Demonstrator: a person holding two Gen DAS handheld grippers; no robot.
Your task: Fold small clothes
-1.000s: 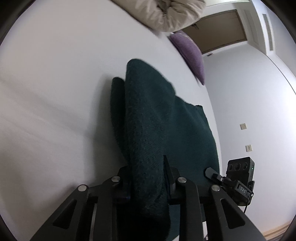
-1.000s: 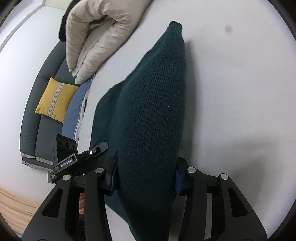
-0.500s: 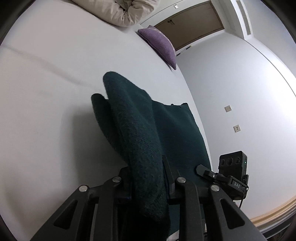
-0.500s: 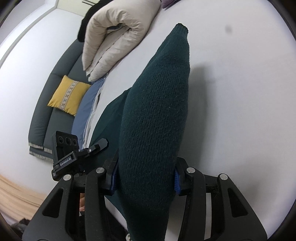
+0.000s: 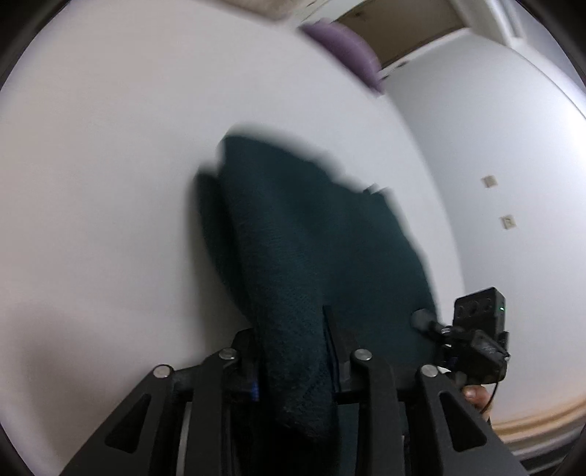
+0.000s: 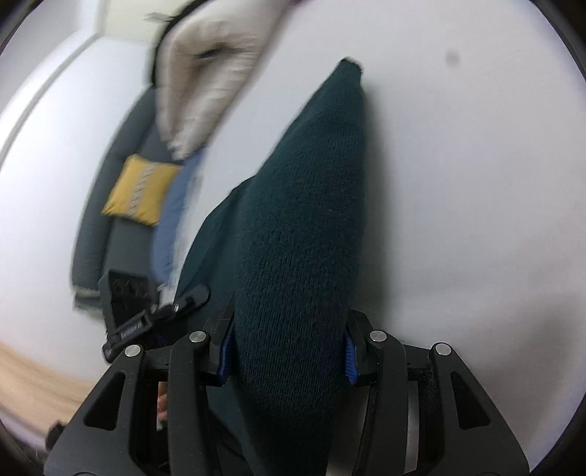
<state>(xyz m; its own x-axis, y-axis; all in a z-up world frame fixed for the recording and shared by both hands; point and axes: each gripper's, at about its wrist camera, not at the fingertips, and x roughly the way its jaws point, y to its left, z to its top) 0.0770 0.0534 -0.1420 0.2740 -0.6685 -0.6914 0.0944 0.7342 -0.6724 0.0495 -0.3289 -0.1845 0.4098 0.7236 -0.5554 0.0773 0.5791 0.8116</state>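
A dark green knitted garment (image 5: 300,241) hangs between both grippers over a white bed surface (image 5: 110,146). My left gripper (image 5: 293,351) is shut on one bunched edge of it. My right gripper (image 6: 289,348) is shut on another bunched part of the garment (image 6: 304,219), whose cuffed end points away over the white surface (image 6: 457,183). The right gripper shows at the right of the left wrist view (image 5: 476,329), and the left gripper shows at the left of the right wrist view (image 6: 146,307). Both views are motion blurred.
A beige padded jacket (image 6: 205,73) lies at the far side of the bed. A purple cushion (image 5: 344,51) sits near a brown door (image 5: 403,25). A grey sofa (image 6: 110,190) holds a yellow cushion (image 6: 139,190) and a blue cloth (image 6: 175,219).
Both grippers keep their hold on the garment while swinging with it. The views have tilted and blurred, and the garment sits lower and closer to the bed than half a second ago.
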